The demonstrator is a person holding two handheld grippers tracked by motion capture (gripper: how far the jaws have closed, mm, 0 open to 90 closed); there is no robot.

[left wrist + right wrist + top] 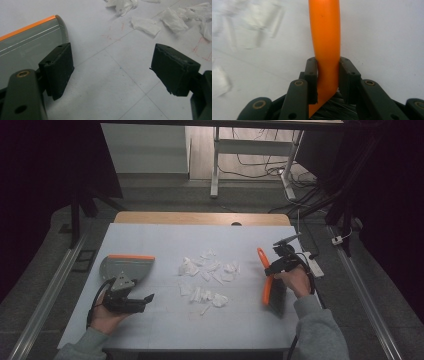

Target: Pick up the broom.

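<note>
Brush: the right gripper [328, 82] is clamped tight on the orange handle of the brush [265, 277], off to the right of the paper scraps, bristles pointing down at the table

Dustpan: the grey dustpan [126, 267] with the orange edge lies to the left of the scraps, nothing in it as far as I can see

Left gripper: the left gripper [110, 67] has its jaws wide apart, gripping nothing, just beside the dustpan

Scraps: torn white paper scraps [207, 277] are scattered mid-table [165, 325], all loose on the surface
</note>
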